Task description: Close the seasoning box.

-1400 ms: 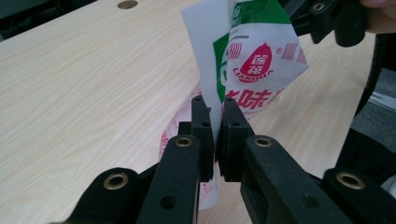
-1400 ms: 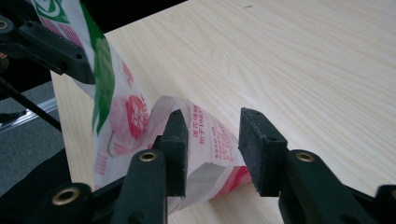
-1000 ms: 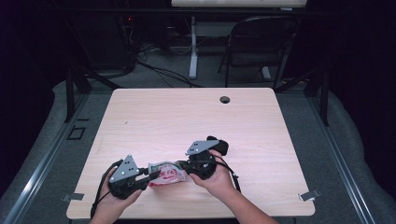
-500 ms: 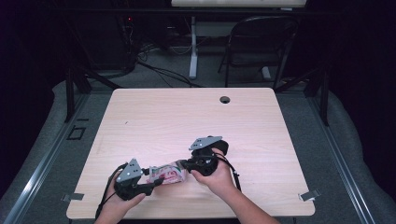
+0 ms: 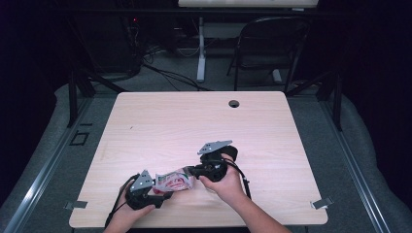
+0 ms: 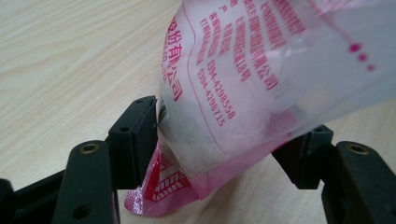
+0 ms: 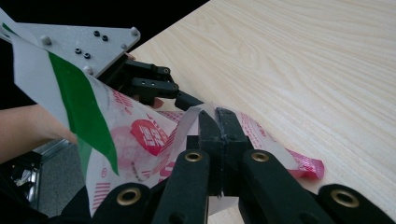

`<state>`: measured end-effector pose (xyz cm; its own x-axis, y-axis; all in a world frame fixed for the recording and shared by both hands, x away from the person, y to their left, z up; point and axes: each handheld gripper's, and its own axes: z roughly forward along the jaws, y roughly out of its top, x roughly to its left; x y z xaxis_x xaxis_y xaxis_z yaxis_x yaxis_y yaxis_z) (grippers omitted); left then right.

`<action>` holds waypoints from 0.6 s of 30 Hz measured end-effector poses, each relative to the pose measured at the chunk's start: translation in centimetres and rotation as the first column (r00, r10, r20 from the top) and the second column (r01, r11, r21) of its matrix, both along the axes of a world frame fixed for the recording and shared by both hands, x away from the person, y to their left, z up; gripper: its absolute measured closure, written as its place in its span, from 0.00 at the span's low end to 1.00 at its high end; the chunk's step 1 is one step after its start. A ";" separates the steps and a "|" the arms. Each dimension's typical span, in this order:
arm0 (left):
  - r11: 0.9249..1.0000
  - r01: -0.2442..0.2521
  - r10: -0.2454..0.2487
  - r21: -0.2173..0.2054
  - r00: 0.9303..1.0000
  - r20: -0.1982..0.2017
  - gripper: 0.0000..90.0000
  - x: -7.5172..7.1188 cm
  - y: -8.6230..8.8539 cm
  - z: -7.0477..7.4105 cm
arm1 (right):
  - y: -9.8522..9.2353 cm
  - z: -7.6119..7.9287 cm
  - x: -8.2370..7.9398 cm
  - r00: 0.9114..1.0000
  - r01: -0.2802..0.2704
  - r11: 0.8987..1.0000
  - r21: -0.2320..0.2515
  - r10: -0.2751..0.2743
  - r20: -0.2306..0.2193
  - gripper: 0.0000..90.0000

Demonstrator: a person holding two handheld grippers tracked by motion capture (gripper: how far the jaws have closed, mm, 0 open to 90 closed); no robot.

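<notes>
A clear plastic bag point(image 5: 172, 180) with red print and something white inside hangs just above the wooden table point(image 5: 194, 121) near its front edge. My right gripper point(image 5: 193, 171) is shut on the bag's right end; in the right gripper view its jaws point(image 7: 217, 116) pinch the film. My left gripper point(image 5: 160, 194) is low at the bag's left end. Its jaws have just been opening and now stand wide, with the bag point(image 6: 261, 70) lying between them point(image 6: 231, 123) and only brushing the left pad point(image 6: 149, 116). The left gripper point(image 7: 163, 88) with its grey plate is also in the right gripper view.
A round cable hole point(image 5: 234, 103) sits near the table's far edge. Metal clips point(image 5: 320, 204) stick out at the front corners. A dark folding chair point(image 5: 272, 43) and cables stand on the floor behind the table.
My left gripper has sunk toward the tabletop and its jaws have opened around the bag's left end. The right hand and its grip have stayed put.
</notes>
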<state>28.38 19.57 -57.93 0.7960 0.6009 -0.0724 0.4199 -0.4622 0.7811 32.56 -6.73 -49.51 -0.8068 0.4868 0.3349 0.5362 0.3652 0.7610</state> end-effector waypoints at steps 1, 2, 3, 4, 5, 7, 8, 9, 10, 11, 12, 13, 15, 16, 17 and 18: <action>1.000 0.000 0.000 0.008 1.000 -0.001 0.39 0.0 0.0 -0.1 | 0.0 0.0 0.0 1.000 0.000 1.000 0.001 0.000 -0.001 1.00; 1.000 -0.002 0.002 0.007 1.000 -0.006 0.39 0.1 -0.1 -0.2 | 0.0 0.0 0.0 1.000 0.001 1.000 0.000 -0.001 -0.002 1.00; 1.000 -0.002 0.002 0.007 1.000 -0.006 0.39 0.1 -0.1 -0.2 | 0.0 0.0 0.0 1.000 0.001 1.000 0.000 -0.001 -0.002 1.00; 1.000 -0.005 0.005 0.008 1.000 -0.009 0.39 0.2 -0.4 -0.4 | 0.0 0.0 0.0 1.000 0.000 1.000 0.001 0.000 -0.004 1.00; 1.000 -0.005 0.005 0.008 1.000 -0.009 0.38 0.2 -0.4 -0.4 | 0.0 0.0 0.0 1.000 0.000 1.000 0.001 0.000 -0.004 1.00; 1.000 -0.008 0.008 0.011 1.000 -0.016 0.38 0.3 -0.6 -0.5 | 0.0 0.0 0.0 1.000 0.001 1.000 0.001 -0.001 -0.003 1.00; 1.000 -0.006 0.007 0.020 1.000 -0.022 0.38 0.5 -0.8 -0.6 | 0.0 0.0 -0.1 1.000 0.001 1.000 -0.002 -0.001 -0.002 1.00; 1.000 -0.006 0.007 0.020 1.000 -0.022 0.37 0.5 -0.8 -0.6 | 0.0 0.0 -0.1 1.000 0.001 1.000 -0.002 -0.001 -0.001 1.00; 1.000 -0.005 0.006 0.015 0.999 -0.033 0.37 0.7 -1.0 -0.7 | 0.0 0.0 -0.1 1.000 -0.002 1.000 -0.003 0.002 -0.001 1.00; 1.000 -0.005 0.006 0.015 0.999 -0.033 0.37 0.7 -1.0 -0.7 | 0.0 0.0 -0.1 1.000 -0.002 1.000 -0.003 0.002 -0.001 1.00; 1.000 -0.005 0.005 0.006 0.999 -0.051 0.36 0.9 -1.0 -0.8 | 0.0 0.0 -0.2 1.000 -0.001 1.000 -0.003 0.001 -0.001 1.00; 1.000 -0.004 0.004 0.005 0.998 -0.059 0.36 1.1 -1.1 -0.8 | 0.0 -0.1 -0.2 1.000 0.003 1.000 0.000 -0.003 -0.002 1.00; 1.000 -0.004 0.005 0.004 0.997 -0.072 0.36 1.2 -1.2 -0.9 | 0.0 -0.1 -0.3 1.000 0.004 1.000 -0.002 -0.004 -0.002 1.00; 1.000 -0.004 0.005 0.004 0.997 -0.072 0.35 1.2 -1.2 -0.9 | 0.0 -0.1 -0.3 1.000 0.004 1.000 -0.002 -0.004 -0.002 1.00; 1.000 -0.003 0.004 0.005 0.998 -0.070 0.35 1.3 -1.2 -0.9 | -0.1 -0.1 -0.3 1.000 0.005 1.000 -0.002 -0.005 -0.002 1.00; 1.000 -0.005 0.005 0.007 0.997 -0.072 0.35 1.3 -1.3 -0.9 | -0.1 -0.1 -0.3 1.000 0.005 1.000 -0.002 -0.005 -0.002 1.00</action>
<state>29.65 18.26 -58.81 0.7860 0.6054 -0.1253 0.4770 -0.4649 0.7459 32.26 -6.79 -49.60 -0.8033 0.4918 0.3358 0.5400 0.3637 0.7590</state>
